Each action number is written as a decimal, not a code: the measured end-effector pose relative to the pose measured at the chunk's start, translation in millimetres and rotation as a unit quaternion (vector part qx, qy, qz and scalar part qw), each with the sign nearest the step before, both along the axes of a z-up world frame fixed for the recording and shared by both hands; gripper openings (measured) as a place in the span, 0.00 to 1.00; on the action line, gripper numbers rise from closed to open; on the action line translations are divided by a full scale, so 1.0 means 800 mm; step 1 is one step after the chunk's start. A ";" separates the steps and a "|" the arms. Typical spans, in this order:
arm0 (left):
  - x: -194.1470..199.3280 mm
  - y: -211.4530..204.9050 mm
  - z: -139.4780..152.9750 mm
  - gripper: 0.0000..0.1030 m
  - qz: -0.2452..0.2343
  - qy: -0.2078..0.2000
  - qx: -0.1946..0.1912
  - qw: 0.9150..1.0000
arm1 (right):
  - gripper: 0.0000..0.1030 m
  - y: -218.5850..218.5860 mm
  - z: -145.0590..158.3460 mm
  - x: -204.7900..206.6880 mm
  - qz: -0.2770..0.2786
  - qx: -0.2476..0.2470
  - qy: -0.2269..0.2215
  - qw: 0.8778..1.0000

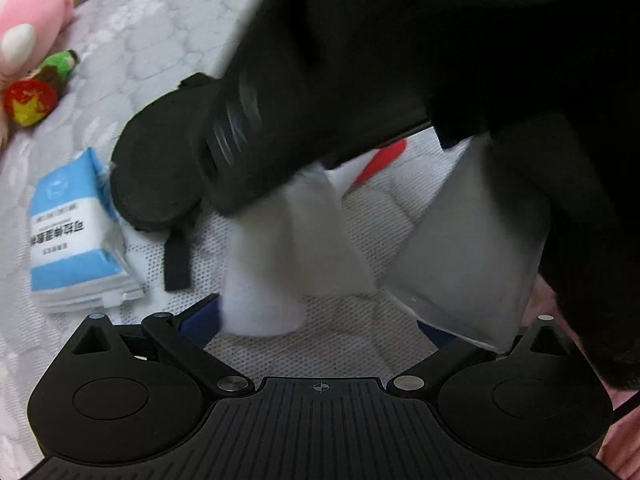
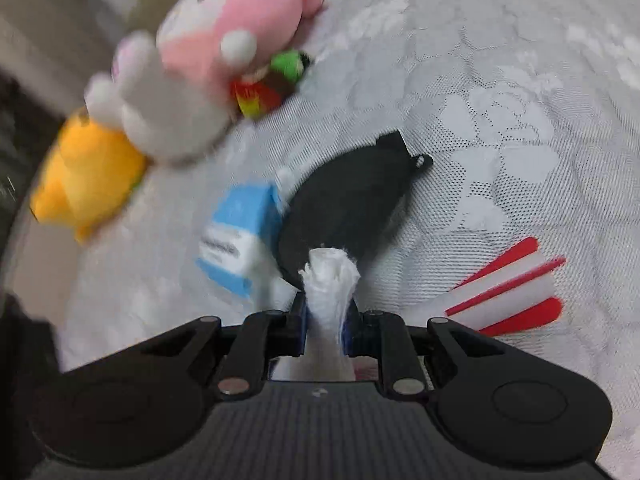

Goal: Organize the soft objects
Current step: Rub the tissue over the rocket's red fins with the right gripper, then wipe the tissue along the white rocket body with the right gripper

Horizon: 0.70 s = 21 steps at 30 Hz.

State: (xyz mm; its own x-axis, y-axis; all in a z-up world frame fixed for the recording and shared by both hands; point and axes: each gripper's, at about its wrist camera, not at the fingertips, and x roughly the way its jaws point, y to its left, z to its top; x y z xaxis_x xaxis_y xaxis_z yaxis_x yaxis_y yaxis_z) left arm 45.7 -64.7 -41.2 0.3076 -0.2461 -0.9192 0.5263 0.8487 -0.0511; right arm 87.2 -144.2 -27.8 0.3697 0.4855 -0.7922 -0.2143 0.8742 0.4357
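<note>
Right wrist: right gripper point(image 2: 325, 322) jaws clamped on white tissue point(image 2: 330, 280); left gripper point(image 1: 320, 328) jaws wide, empty.

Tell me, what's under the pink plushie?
The pink plushie lies on the white patterned bedcover. A small red-and-green toy pokes out beneath it, and a yellow plushie sits beside it. Anything else beneath is hidden.

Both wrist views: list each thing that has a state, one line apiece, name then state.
Right gripper: shut on the white tissue.
White tissue: bunched, pinched between the fingers.
Left gripper: open, holding nothing.
Blue-and-white tissue pack: lying flat on the mattress.
Black eye mask: lying flat beside the pack.
Pink plush toy: lying on its side.
Yellow plush toy: lying at the mattress edge.
</note>
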 end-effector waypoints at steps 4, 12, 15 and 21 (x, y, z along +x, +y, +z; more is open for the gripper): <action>0.003 0.001 0.002 1.00 -0.004 -0.005 -0.001 1.000 | 0.14 -0.025 -0.002 -0.014 0.001 -0.046 -0.006 0.999; 0.011 0.003 0.001 1.00 -0.011 -0.010 -0.005 1.000 | 0.16 -0.108 0.003 -0.032 -0.065 -0.067 0.021 0.995; -0.002 0.008 -0.003 1.00 0.007 -0.006 -0.017 1.000 | 0.19 -0.132 0.004 -0.030 -0.105 -0.037 0.025 0.993; -0.002 0.022 -0.005 1.00 0.047 0.028 -0.026 0.998 | 0.19 -0.137 0.022 -0.027 -0.122 0.068 -0.015 0.990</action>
